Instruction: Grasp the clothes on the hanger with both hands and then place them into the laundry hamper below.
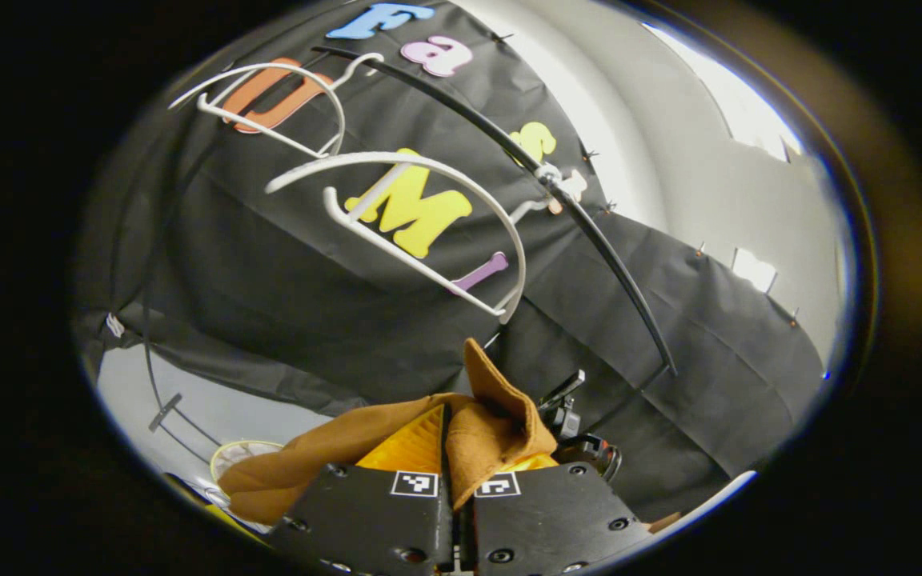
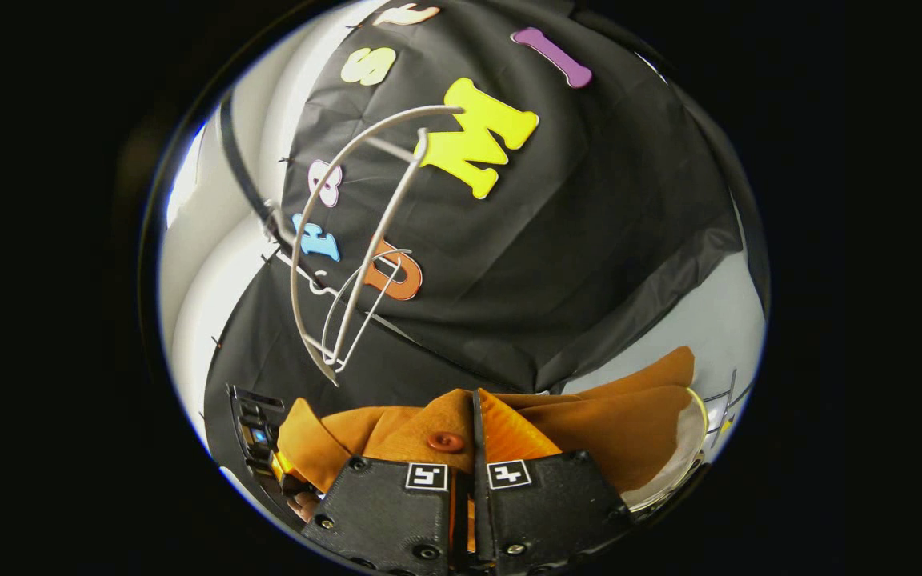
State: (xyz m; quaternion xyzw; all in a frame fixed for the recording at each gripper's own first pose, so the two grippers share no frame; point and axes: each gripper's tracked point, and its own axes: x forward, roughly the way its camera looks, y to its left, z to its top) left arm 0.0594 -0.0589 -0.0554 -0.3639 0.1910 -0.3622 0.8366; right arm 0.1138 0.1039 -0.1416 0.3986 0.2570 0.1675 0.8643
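Item: 1 brown garment (image 1: 397,448), soft woven cloth with 1 button (image 2: 446,441). It was off the 2 white hangers (image 1: 429,232), which hung bare on the rail (image 1: 589,232) well above the fingers.

Left gripper (image 1: 446,448): fingers closed together, clamped on a fold of the cloth, with a loose flap standing up just beyond the tips.

Right gripper (image 2: 475,436): fingers together, pinching the cloth beside the button.

Hamper rim (image 2: 697,448): beyond the right fingers, partly under the draped cloth.

Handling, judged: light, limp, non-fragile; it will sag between the 2 grips. Thick folds near the collar should hold better than single layers.
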